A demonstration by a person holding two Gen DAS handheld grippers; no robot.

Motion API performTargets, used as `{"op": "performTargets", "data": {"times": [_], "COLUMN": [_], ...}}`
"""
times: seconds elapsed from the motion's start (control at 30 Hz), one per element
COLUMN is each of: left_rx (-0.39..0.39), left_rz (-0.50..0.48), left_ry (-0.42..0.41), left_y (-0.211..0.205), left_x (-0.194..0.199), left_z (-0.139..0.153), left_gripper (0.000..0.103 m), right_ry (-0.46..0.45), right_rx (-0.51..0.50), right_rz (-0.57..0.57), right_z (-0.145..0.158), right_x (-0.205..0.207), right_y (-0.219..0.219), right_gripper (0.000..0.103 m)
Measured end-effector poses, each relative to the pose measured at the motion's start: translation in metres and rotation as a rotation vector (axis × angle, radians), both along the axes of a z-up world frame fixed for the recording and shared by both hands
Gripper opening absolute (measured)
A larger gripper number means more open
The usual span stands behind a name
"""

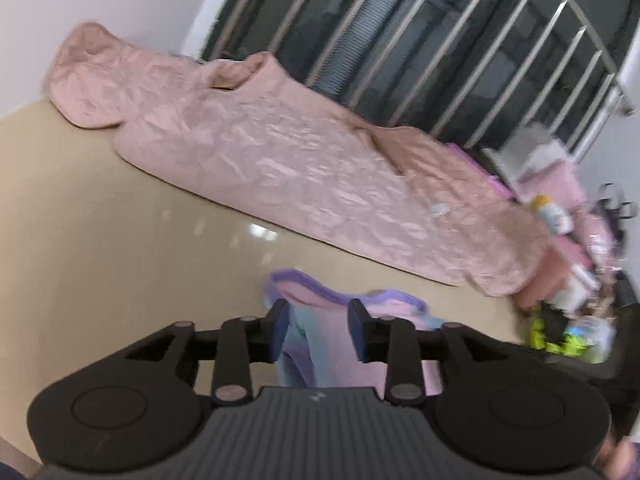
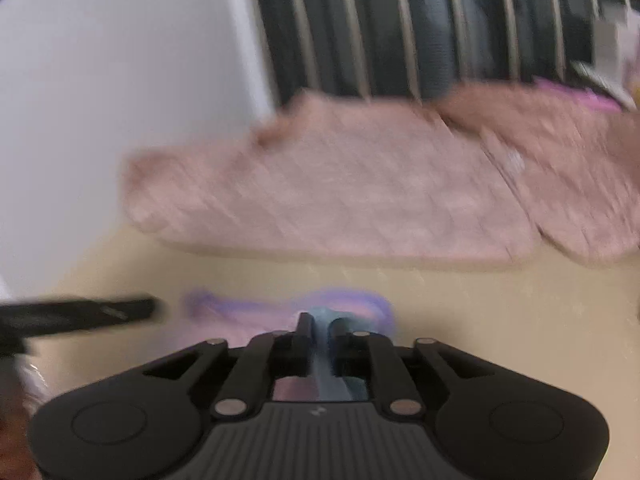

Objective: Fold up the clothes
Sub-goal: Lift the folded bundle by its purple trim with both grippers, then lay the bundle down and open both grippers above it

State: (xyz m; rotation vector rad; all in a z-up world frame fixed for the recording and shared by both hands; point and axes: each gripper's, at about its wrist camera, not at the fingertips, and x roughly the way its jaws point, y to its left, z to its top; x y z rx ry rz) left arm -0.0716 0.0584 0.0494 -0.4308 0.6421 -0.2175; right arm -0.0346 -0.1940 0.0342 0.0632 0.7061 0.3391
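Pastel garment (image 2: 320, 320) pinched in right gripper (image 2: 320, 332), pink jacket (image 2: 340, 184) beyond.

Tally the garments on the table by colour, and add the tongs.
Pink quilted garments: 2, a large one and a smaller one at its far end
Pastel purple-and-blue garment: 1
Tongs: 2, left tongs and right tongs
Total: 5
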Motion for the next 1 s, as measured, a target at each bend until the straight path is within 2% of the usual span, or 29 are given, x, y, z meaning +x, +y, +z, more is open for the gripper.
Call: {"op": "performTargets", "data": {"times": [0.07,0.13,0.17,0.23,0.27,0.3,0.33,0.4,0.43,0.47,0.5,0.53,0.6,0.67,0.73,0.77,0.8,0.83,0.87,1.0], "left_rx": [0.012,0.055,0.076,0.115,0.114,0.108,0.103,0.099,0.104,0.116,0.123,0.113,0.093,0.089,0.124,0.150,0.177,0.198,0.199,0.195], "left_rz": [-0.033,-0.056,-0.064,-0.048,-0.044,-0.044,-0.043,-0.041,-0.042,-0.044,-0.047,-0.046,-0.046,-0.048,-0.037,-0.026,-0.016,-0.008,-0.015,-0.063], "left_ry": [-0.001,0.040,0.059,0.079,0.081,0.082,0.083,0.089,0.094,0.097,0.102,0.108,0.122,0.126,0.112,0.101,0.089,0.082,0.090,0.077], "left_y": [-0.005,-0.015,-0.020,-0.025,-0.025,-0.024,-0.024,-0.023,-0.024,-0.025,-0.026,-0.025,-0.022,-0.021,-0.020,-0.019,-0.019,-0.018,-0.018,-0.026], "left_x": [-0.005,-0.001,0.001,0.003,0.005,0.006,0.007,0.009,0.009,0.008,0.006,0.004,0.000,-0.006,-0.008,-0.007,-0.006,-0.005,0.000,0.005], "left_z": [-0.003,-0.012,-0.015,-0.020,-0.021,-0.022,-0.022,-0.023,-0.023,-0.023,-0.023,-0.023,-0.024,-0.021,-0.018,-0.016,-0.014,-0.013,-0.015,-0.021], "left_gripper": [0.052,0.049,0.044,0.044,0.044,0.044,0.044,0.044,0.041,0.027,0.018,0.017,0.015,0.015,0.035,0.067,0.081,0.081,0.081,0.075], "right_ry": [0.011,0.035,0.030,0.011,-0.013,-0.027,-0.033,-0.003,0.031,0.059,0.050,0.039,0.047,0.084,0.076,0.060,0.042,0.022,0.013,0.044], "right_rx": [0.048,0.050,0.054,0.069,0.093,0.111,0.125,0.137,0.138,0.134,0.130,0.117,0.106,0.114,0.084,0.086,0.090,0.085,0.081,0.097], "right_rz": [-0.007,-0.014,-0.022,-0.038,-0.037,-0.032,-0.025,-0.008,-0.001,0.002,0.008,0.015,0.036,0.065,0.079,0.071,0.061,0.039,0.023,0.005], "right_z": [-0.009,-0.017,-0.017,-0.012,-0.007,-0.004,-0.001,-0.005,-0.011,-0.017,-0.021,-0.022,-0.022,-0.019,-0.011,-0.007,-0.003,-0.001,-0.001,-0.017], "right_x": [-0.006,-0.006,-0.007,-0.011,-0.014,-0.016,-0.016,-0.011,-0.007,-0.005,-0.007,-0.010,-0.015,-0.022,-0.031,-0.034,-0.037,-0.036,-0.033,-0.023], "right_y": [-0.013,-0.019,-0.020,-0.022,-0.024,-0.027,-0.029,-0.029,-0.027,-0.025,-0.022,-0.020,-0.014,-0.010,-0.008,-0.011,-0.014,-0.018,-0.020,-0.022], "right_gripper": [0.013,0.016,0.022,0.027,0.037,0.052,0.057,0.058,0.057,0.051,0.046,0.044,0.015,0.014,0.013,0.016,0.029,0.038,0.054,0.054]}}
